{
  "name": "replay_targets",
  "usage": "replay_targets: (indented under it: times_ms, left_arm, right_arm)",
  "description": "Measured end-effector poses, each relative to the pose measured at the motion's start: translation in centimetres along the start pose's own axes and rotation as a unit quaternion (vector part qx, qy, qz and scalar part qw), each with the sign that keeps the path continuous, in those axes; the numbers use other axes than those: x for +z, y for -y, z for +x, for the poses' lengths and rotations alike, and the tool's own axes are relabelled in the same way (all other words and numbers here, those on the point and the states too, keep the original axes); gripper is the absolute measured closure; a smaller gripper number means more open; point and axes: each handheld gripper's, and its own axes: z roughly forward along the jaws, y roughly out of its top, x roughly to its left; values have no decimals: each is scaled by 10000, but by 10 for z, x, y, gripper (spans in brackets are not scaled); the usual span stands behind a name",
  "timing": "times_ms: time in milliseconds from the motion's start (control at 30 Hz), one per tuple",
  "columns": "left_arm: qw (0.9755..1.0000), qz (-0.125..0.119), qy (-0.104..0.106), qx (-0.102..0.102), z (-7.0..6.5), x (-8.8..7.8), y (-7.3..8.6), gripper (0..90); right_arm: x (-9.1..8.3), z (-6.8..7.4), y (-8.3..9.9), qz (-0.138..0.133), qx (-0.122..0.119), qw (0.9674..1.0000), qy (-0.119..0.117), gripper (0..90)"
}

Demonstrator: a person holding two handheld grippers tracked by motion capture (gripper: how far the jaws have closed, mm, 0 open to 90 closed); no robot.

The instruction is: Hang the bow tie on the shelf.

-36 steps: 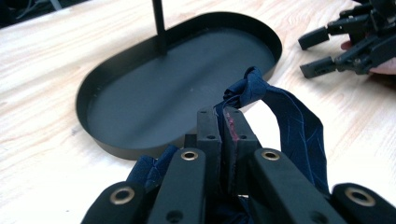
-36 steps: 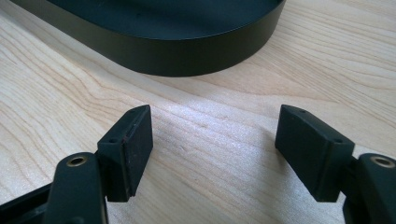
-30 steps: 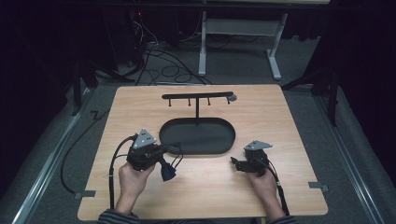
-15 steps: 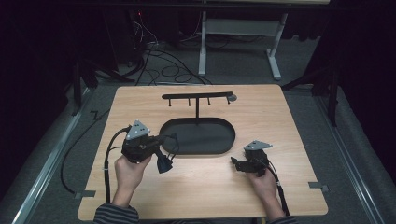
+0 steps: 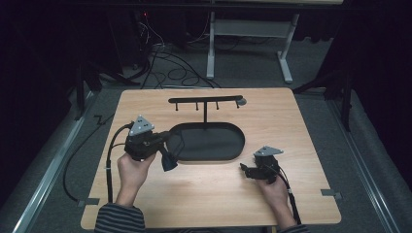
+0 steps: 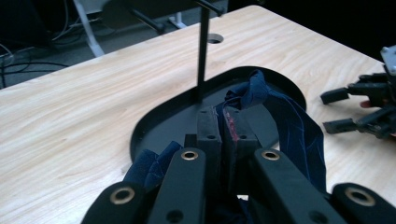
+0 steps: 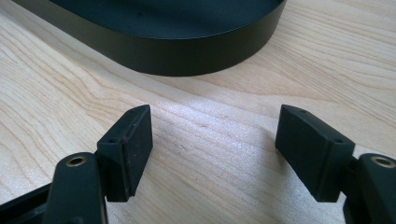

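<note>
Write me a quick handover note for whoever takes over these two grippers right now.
Left gripper: shut on a dark blue cloth, lifted at the left end of the black tray.
Right gripper: open, nothing between its jaws, resting on the table right of the tray.
Stand with pegs rises from the tray's back edge, nothing hung on it.
Done: cloth picked up.
Left: probably hanging it on a peg.

An oval tray (image 5: 206,141) is sitting at the middle of the table (image 5: 301,126); a post with a crossbar, the rack (image 5: 205,101), is rising from the tray's far edge; the left gripper (image 5: 167,162) is hovering just left of the tray's near-left rim, with a cloth (image 6: 280,116) hanging between its jaws over that rim; the right gripper (image 5: 245,170) is resting on the table near the tray's near-right end, apart from it.
</note>
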Motion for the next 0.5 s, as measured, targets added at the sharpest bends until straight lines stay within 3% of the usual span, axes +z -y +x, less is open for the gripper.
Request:
replay_targets:
  times_ms: [100,333,500]
  left_arm:
    - [10000,-25,-38,-65,4,1,-5,862]
    - [9998,-58,-141,93,5,5,-22,863]
    - [9998,-94,-147,50,8,12,-31,863]
  right_arm:
    - [0,0,0,1,4,10000,1,289]
    - [0,0,0,-1,-2,10000,0,289]
    - [0,0,0,0,-1,10000,-2,289]
